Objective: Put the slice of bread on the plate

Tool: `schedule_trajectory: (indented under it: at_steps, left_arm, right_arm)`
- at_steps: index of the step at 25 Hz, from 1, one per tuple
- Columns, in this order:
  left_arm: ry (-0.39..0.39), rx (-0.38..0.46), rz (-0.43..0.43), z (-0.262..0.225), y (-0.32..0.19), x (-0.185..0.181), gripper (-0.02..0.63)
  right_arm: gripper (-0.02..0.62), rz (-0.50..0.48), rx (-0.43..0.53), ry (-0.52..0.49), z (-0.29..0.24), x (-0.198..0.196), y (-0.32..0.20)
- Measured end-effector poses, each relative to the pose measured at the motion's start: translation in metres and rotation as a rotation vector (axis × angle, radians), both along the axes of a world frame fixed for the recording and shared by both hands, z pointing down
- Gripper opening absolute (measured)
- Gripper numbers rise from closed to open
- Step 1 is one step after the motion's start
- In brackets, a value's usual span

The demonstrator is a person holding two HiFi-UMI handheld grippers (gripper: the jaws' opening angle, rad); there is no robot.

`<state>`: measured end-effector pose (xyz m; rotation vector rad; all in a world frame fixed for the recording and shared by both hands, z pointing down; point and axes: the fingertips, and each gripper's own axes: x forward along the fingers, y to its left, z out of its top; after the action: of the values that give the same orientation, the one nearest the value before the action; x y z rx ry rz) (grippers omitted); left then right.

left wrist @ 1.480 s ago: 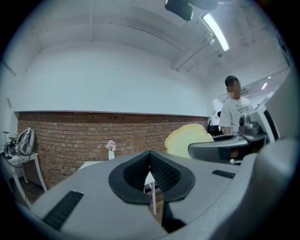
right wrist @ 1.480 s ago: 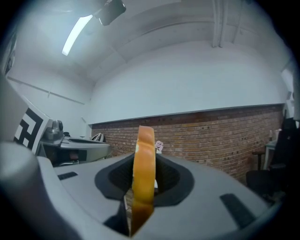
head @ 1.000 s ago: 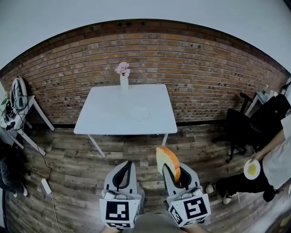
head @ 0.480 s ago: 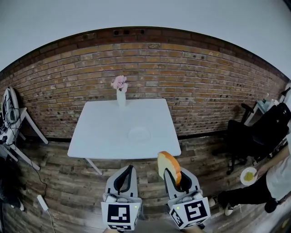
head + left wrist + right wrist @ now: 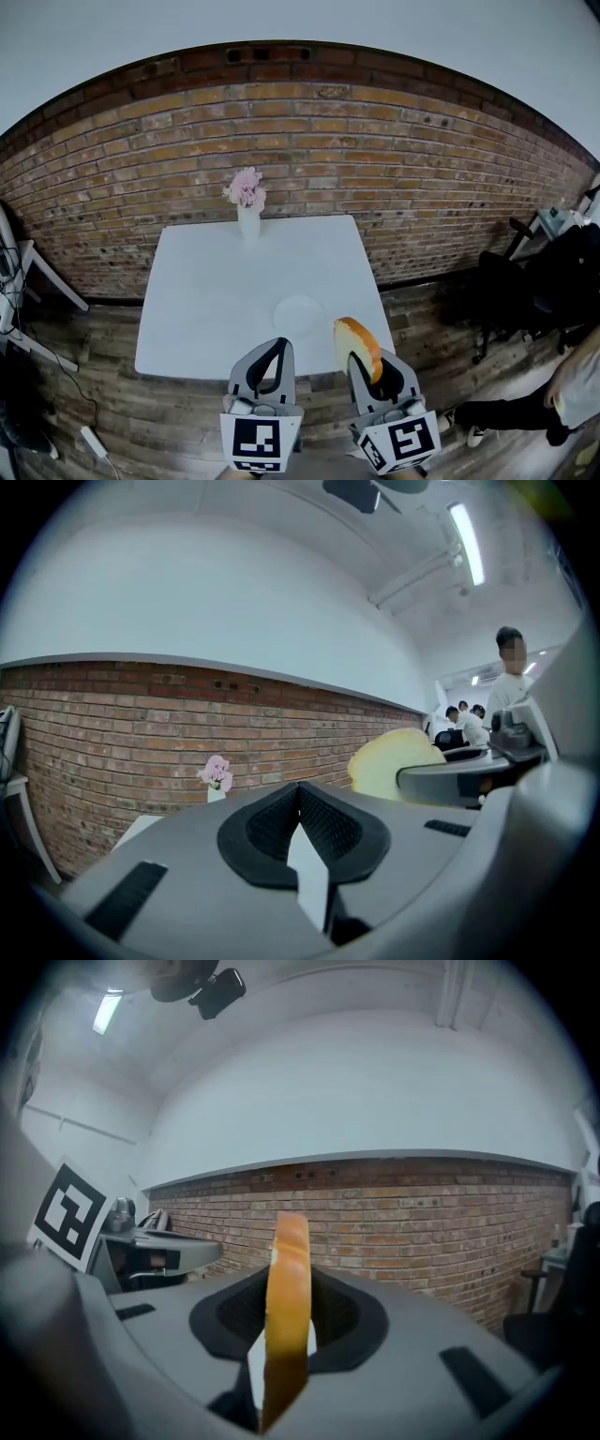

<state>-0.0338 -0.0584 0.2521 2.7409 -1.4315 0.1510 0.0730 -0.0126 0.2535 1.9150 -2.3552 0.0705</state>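
1. My left gripper (image 5: 279, 345) sits low on the left and points ahead, about level. Its jaws meet at the tips with nothing between them.
2. My right gripper (image 5: 364, 366) sits just beside it, parallel and at the same height. Its jaws are clamped on the bread (image 5: 356, 343), which stands on edge.
3. Both marker cubes face my head camera.

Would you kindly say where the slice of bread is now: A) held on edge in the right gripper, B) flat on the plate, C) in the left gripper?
A: the slice of bread stands on edge between the jaws of the right gripper; the plate holds nothing.
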Motion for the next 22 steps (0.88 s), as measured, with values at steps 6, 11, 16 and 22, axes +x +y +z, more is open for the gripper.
schedule_trajectory:
  at_steps: [6, 11, 16, 22]
  left_arm:
    - [-0.031, -0.007, 0.048, 0.004, -0.077, 0.004, 0.011]
    - [-0.03, -0.047, 0.078, 0.017, -0.114, 0.008, 0.011]
    - [-0.039, -0.084, 0.087, 0.037, -0.128, 0.01, 0.011]
    - [-0.066, -0.08, 0.111, 0.056, -0.137, 0.013, 0.011]
  right_arm:
    - [0.098, 0.042, -0.028, -0.011, 0.004, 0.005, -0.073]
    - [0.098, 0.069, -0.06, -0.022, 0.015, 0.008, -0.106]
    - [0.098, 0.062, -0.098, -0.028, 0.033, 0.011, -0.12]
    - [0.098, -0.02, -0.047, -0.004, 0.042, 0.008, -0.138]
